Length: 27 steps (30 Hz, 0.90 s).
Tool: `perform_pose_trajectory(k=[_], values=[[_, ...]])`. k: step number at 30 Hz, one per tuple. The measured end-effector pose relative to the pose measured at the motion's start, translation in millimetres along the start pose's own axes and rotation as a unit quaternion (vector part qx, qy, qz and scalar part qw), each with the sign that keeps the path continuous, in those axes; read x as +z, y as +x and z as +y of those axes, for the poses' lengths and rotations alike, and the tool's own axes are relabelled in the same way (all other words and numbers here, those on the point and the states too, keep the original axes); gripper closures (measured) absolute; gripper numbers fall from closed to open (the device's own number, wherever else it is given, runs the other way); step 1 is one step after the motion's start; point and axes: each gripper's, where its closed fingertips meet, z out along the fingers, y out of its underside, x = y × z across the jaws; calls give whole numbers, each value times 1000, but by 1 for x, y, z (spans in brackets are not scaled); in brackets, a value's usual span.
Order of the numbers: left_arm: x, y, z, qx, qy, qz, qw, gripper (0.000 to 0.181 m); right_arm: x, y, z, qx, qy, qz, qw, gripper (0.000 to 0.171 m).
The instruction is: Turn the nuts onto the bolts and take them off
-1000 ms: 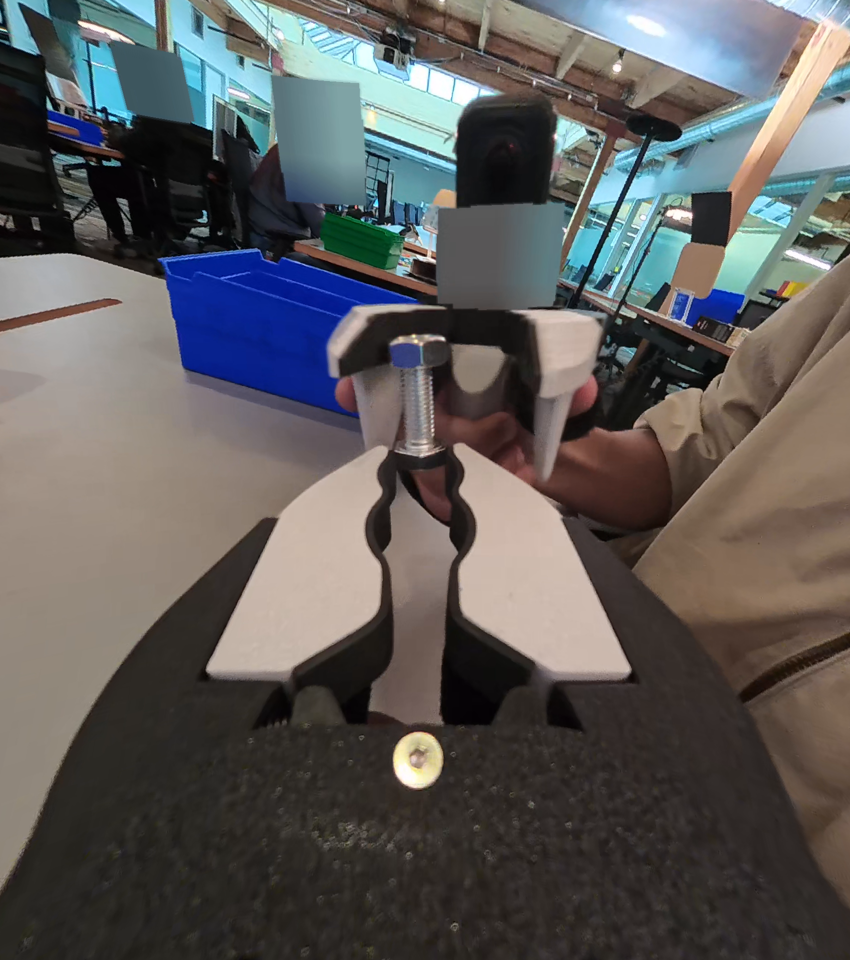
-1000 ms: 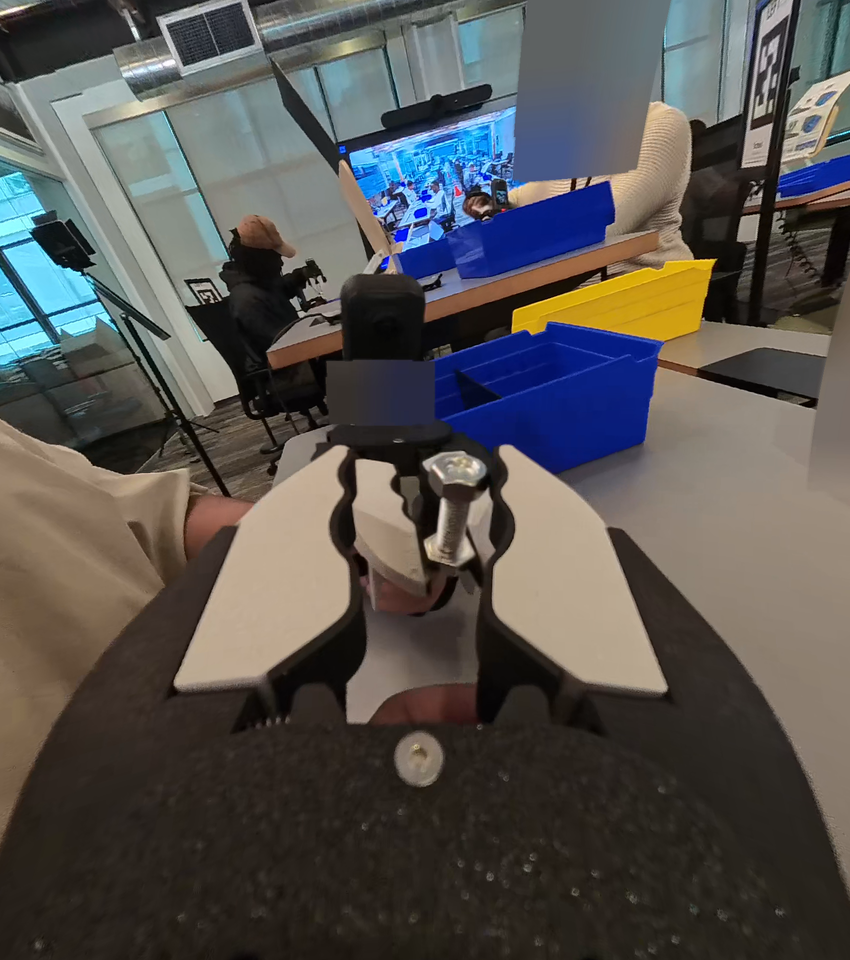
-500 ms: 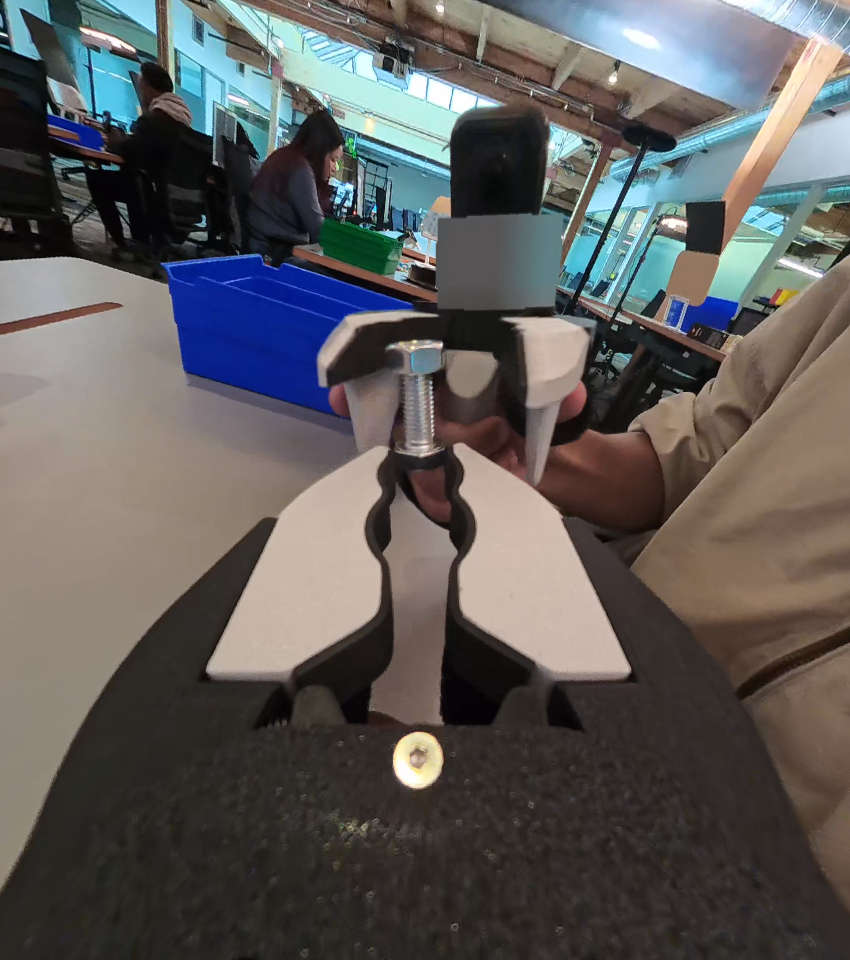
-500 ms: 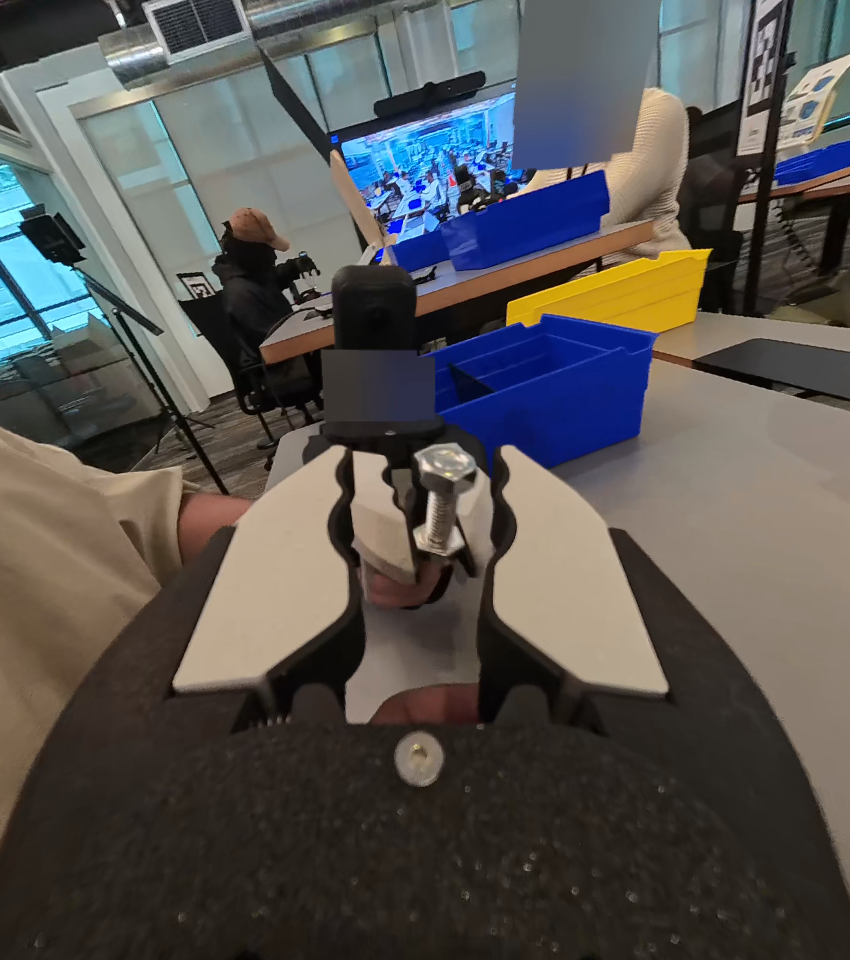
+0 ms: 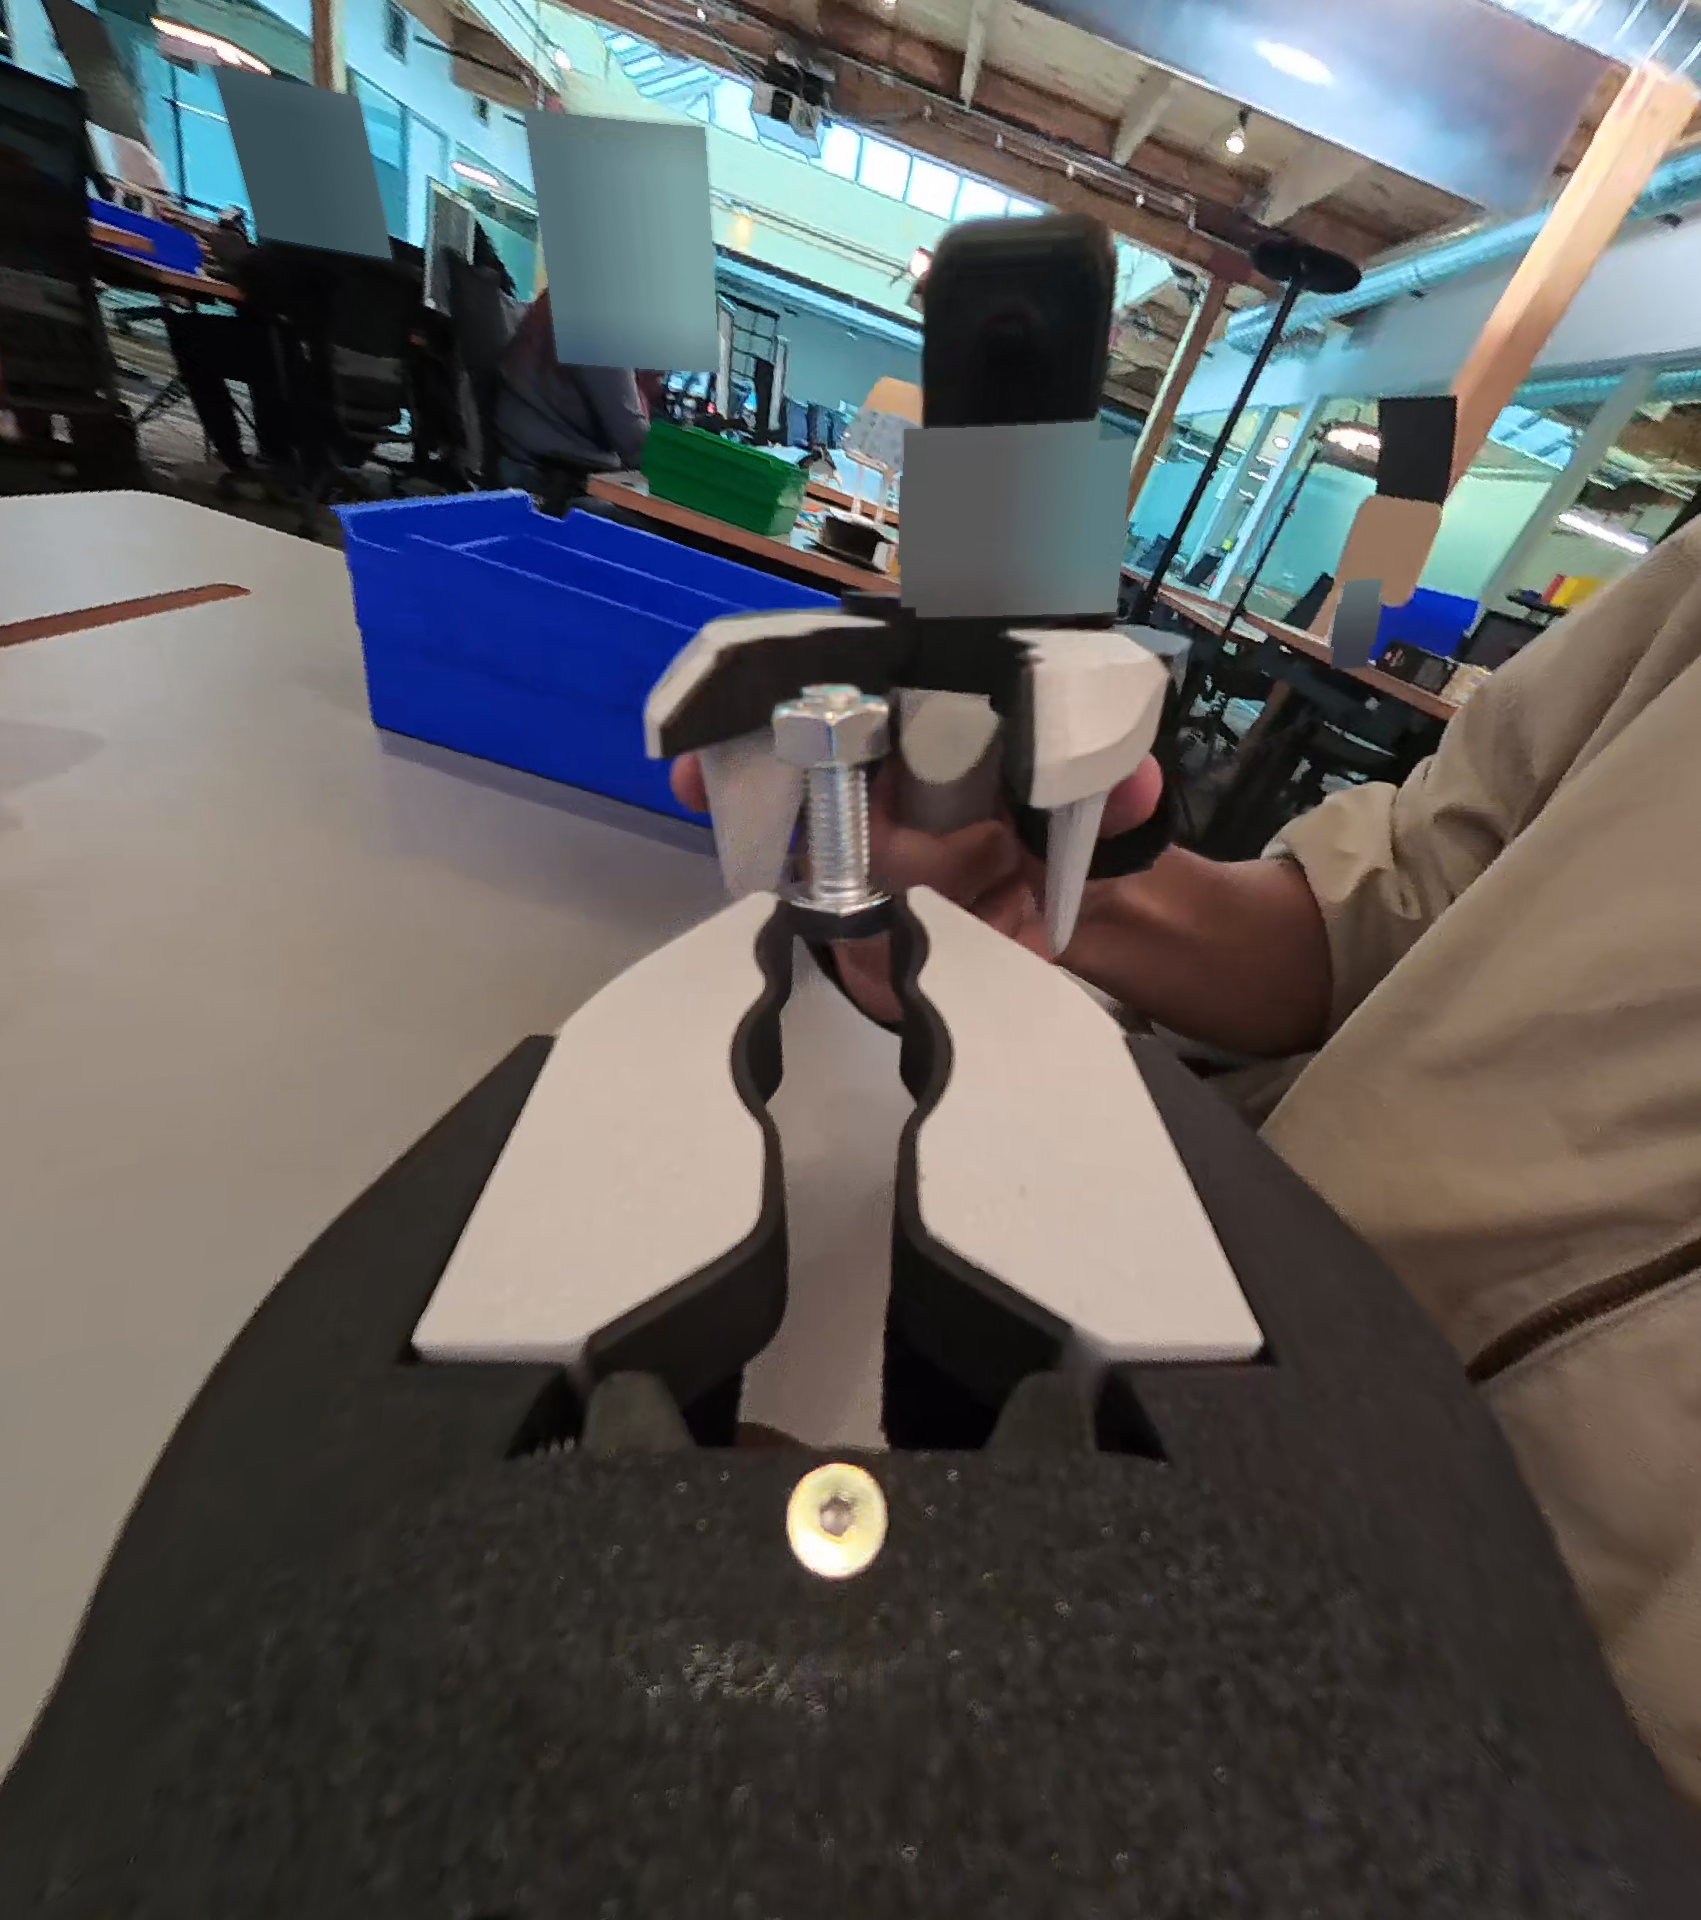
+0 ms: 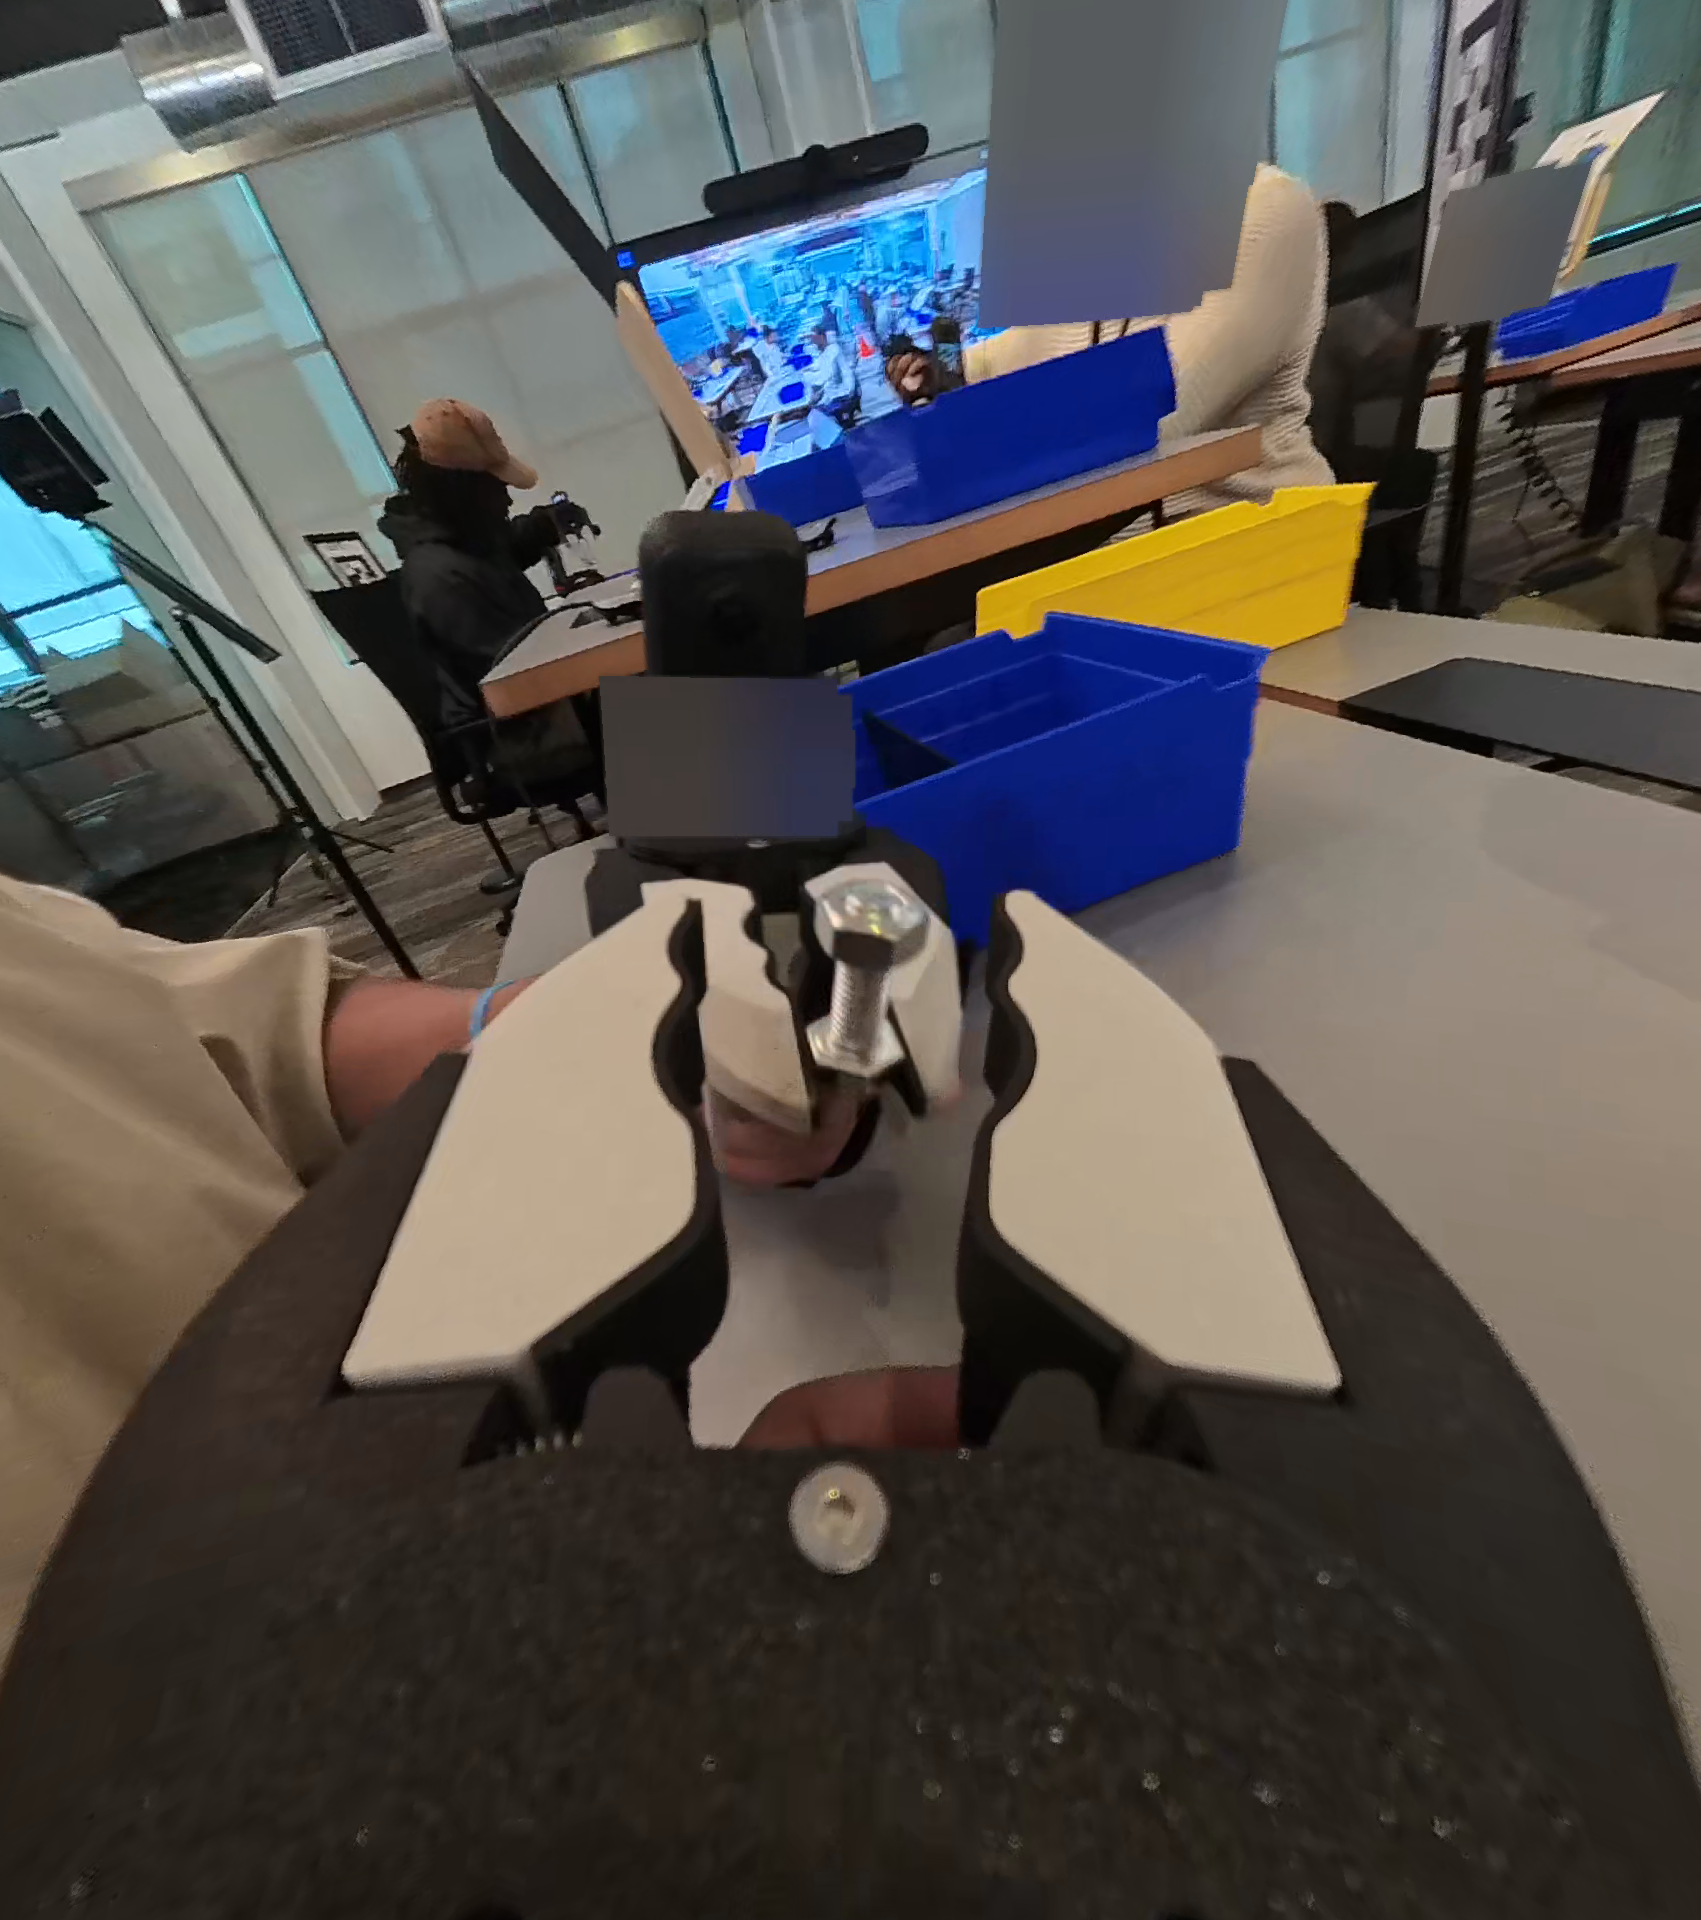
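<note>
A silver hex bolt (image 5: pixel 833 816) stands upright with its head on top, and a nut (image 5: pixel 835 894) sits at its lower end. My left gripper (image 5: pixel 835 925) is shut on the nut and holds it above the grey table (image 5: pixel 150 935). My right gripper (image 6: pixel 846 997) is open. Its fingers (image 6: pixel 555 1153) stand on either side of the bolt (image 6: pixel 861 987) without touching it. In the left wrist view the right gripper (image 5: pixel 903 821) faces me just behind the bolt. In the right wrist view the left gripper (image 6: pixel 851 1070) shows beyond, gripping the nut (image 6: pixel 851 1051).
A blue divided bin (image 5: pixel 534 644) stands on the table behind the grippers; it also shows in the right wrist view (image 6: pixel 1064 769). A yellow bin (image 6: pixel 1189 571) and a black mat (image 6: pixel 1573 727) lie farther back. A beige sleeve (image 5: pixel 1552 1039) is at the right. People sit at desks beyond. Both grippers' tips are close together, under 4 cm apart.
The left gripper has kept its hold on the nut and bolt. The right gripper has shifted and tilted slightly, still open around the bolt.
</note>
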Motion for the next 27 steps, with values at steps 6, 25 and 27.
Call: perform_pose_trajectory(k=[6,25,27], values=[[-11,-21,-8,-31,22,-39,999,164,-10,-12,-7,-10,31,-12,999,130],[-3,-2,-2,-7,3,-1,1000,163,-8,4,0,-1,5,13,1000,124],[-1,1,0,-7,-2,5,1000,163,-2,1,0,-1,3,3,1000,124]])
